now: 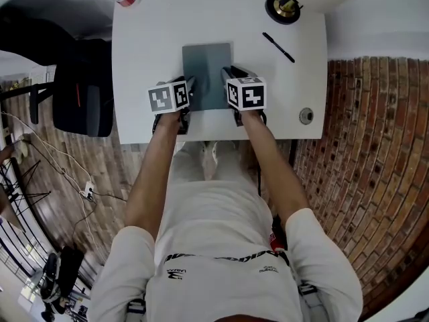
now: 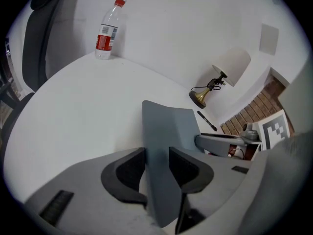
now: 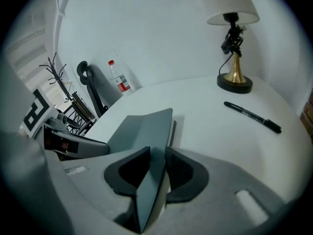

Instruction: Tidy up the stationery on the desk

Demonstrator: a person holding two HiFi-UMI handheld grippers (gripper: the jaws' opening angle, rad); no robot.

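The left gripper (image 1: pixel 190 89) and right gripper (image 1: pixel 228 79) each clamped a side edge of the light, bendy grey notebook (image 1: pixel 208 62).

Between my left claw's (image 2: pixel 156 154) matt black rubbery pads (image 2: pixel 123 173), the grey notebook cover (image 2: pixel 168 124) looks smooth, matt and leather-like; beyond it lies a smooth white desk (image 2: pixel 73 111), and ahead to the right stands a glossy brass lamp base (image 2: pixel 198 99)
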